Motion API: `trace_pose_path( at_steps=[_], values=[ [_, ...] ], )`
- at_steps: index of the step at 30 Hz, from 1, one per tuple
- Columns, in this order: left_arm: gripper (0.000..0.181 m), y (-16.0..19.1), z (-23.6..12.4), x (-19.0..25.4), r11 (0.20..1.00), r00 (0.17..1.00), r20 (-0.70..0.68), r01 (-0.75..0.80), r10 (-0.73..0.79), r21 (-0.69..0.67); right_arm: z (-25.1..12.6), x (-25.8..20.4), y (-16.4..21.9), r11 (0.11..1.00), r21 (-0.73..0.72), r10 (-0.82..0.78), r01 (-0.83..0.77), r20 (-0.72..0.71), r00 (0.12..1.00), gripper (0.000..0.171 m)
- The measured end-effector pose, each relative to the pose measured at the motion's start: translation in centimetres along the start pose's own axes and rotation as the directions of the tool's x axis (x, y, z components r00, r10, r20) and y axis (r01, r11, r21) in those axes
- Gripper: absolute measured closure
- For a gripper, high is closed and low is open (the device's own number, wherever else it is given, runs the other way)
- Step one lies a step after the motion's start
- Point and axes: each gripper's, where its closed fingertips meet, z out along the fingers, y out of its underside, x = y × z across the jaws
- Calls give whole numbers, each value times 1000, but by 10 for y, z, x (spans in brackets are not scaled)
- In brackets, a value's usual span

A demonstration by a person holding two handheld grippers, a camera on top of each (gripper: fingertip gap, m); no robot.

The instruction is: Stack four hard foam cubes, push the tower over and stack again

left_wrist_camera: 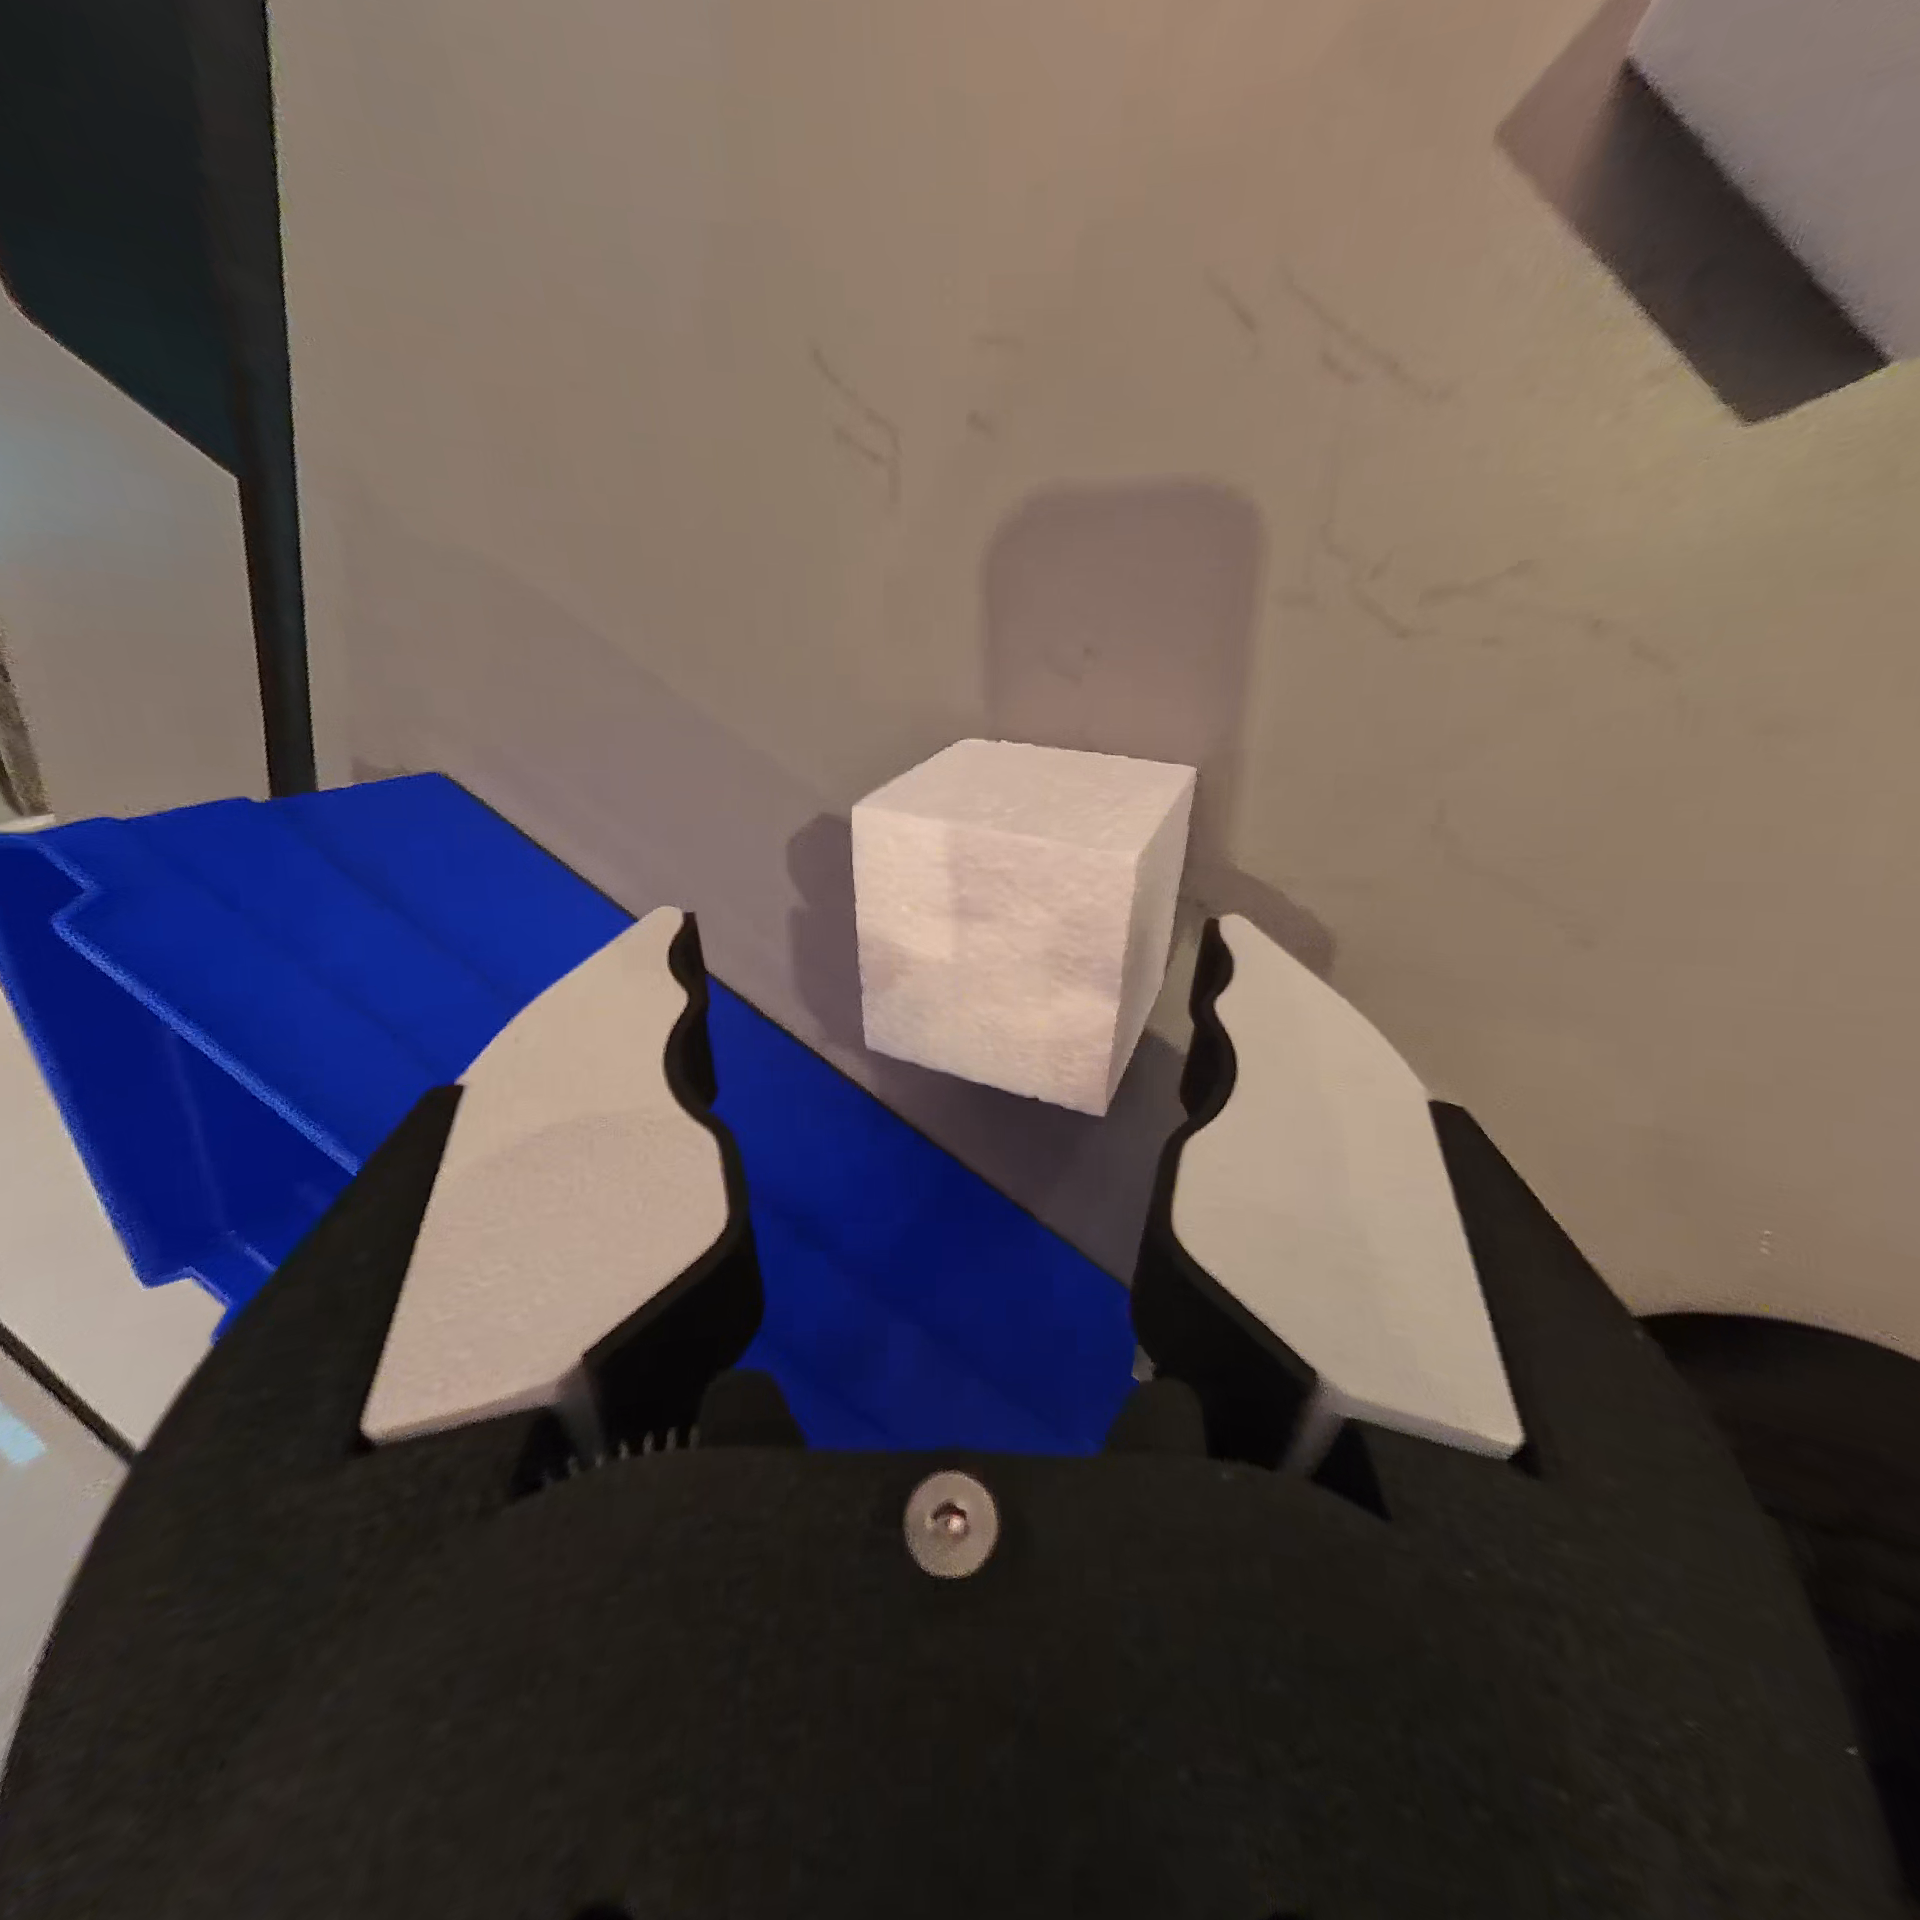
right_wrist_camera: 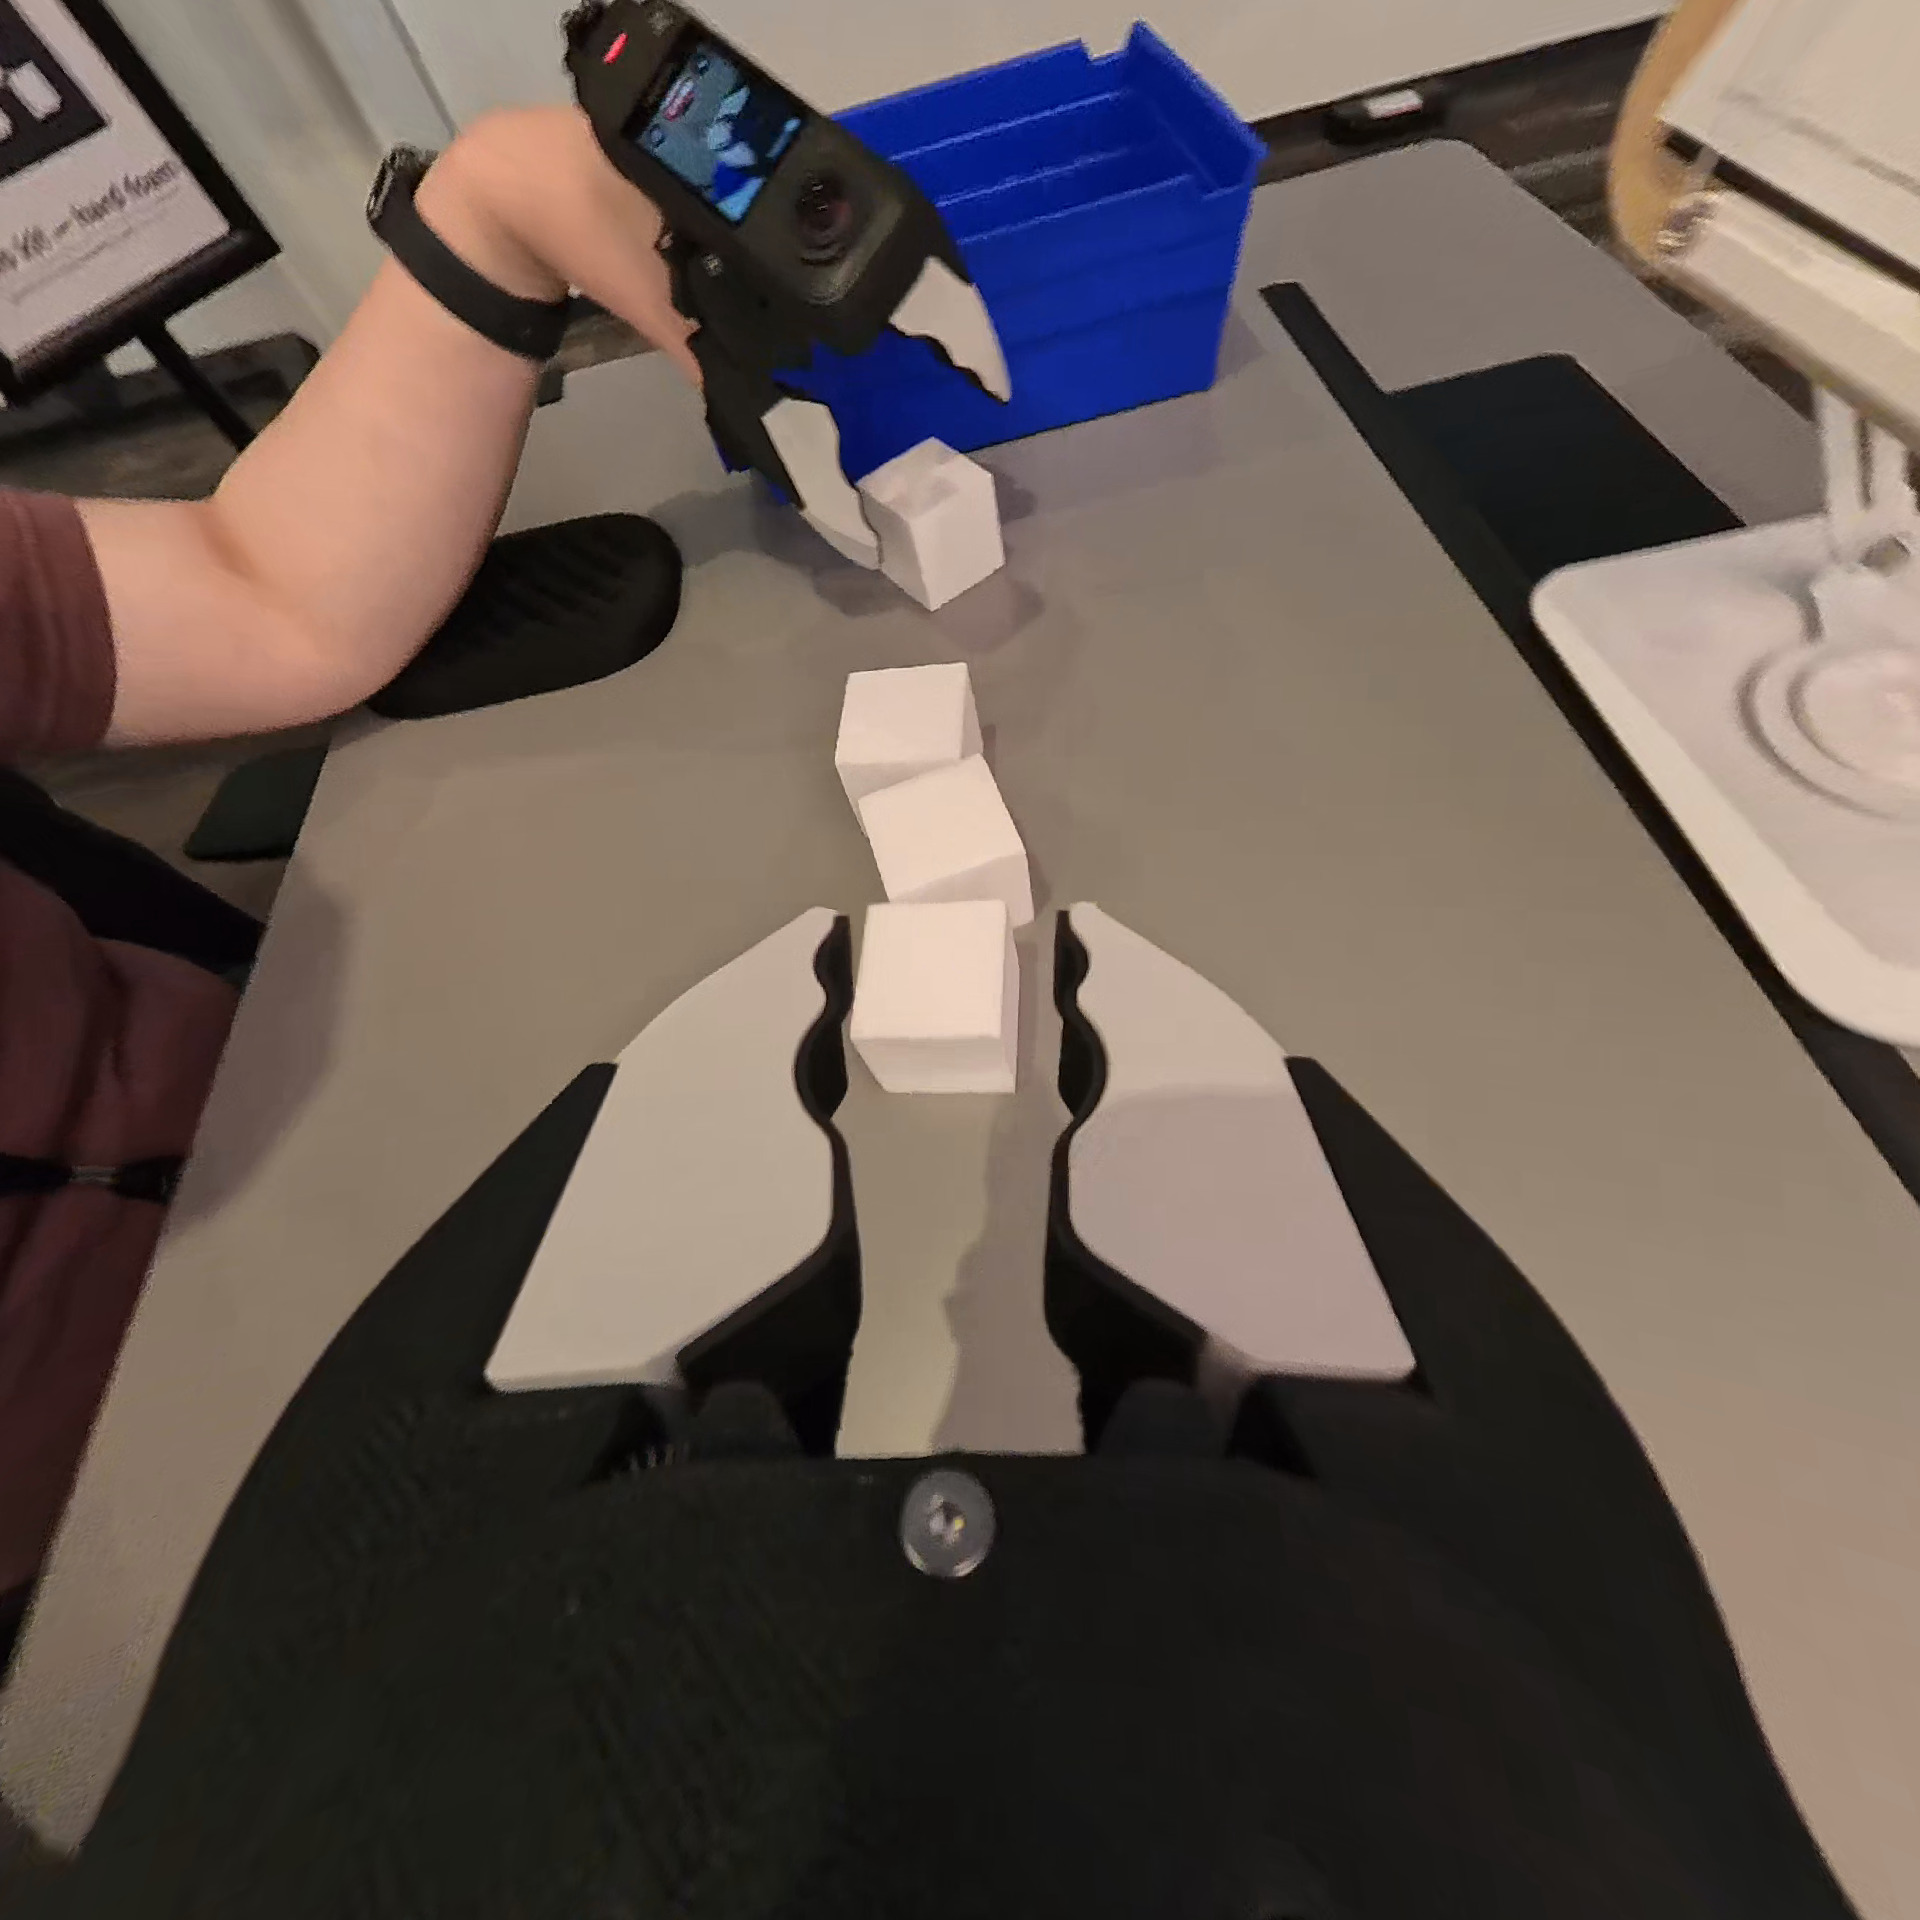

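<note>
**Four foam cubes lie unstacked, both jaws spread**

A framed sign stands at the far left edge, cut off by the frame; it bears dark print and handwriting-like lines. The small screen on the left gripper's camera shows a blurred picture.

The left gripper, in its own view, has its jaws released and empty, with one white cube just ahead of the tips on the grey surface. A blue bin sits close on the left, partly hidden behind the left finger. A white block at the upper right corner is cut off and cannot be identified.

From the right wrist view, the right gripper is also spread wide, a second cube sitting between its fingertips; whether either finger touches it cannot be told. Two more cubes lie touching just beyond it in a line. Farther off, the left gripper hovers at the far cube beside the bin. A white tray and a blurred pale object at the right edge are cropped.
</note>
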Motion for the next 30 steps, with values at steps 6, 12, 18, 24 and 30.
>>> trace_pose_path(
  at_steps=[6,12,18,24,30],
  values=[
    [99,6,13,4,998,1000,-23,-9,8,-66,57,-12,28,979,-164,-118,119,20,993,117],
    [114,10,23,11,994,998,-59,-30,25,-103,85,-19,37,957,-236,-172,168,3,985,105],
    [116,5,20,12,995,998,-55,-41,36,-91,88,-10,55,944,-303,-152,129,-54,987,99],
    [117,-2,-2,2,1000,1000,-17,-3,3,-2,90,-4,75,946,-315,-98,75,-56,994,97],
    [117,-14,-25,-1,991,1000,-9,22,-21,132,90,-9,79,959,-280,-54,48,-16,998,97]
  ],
)
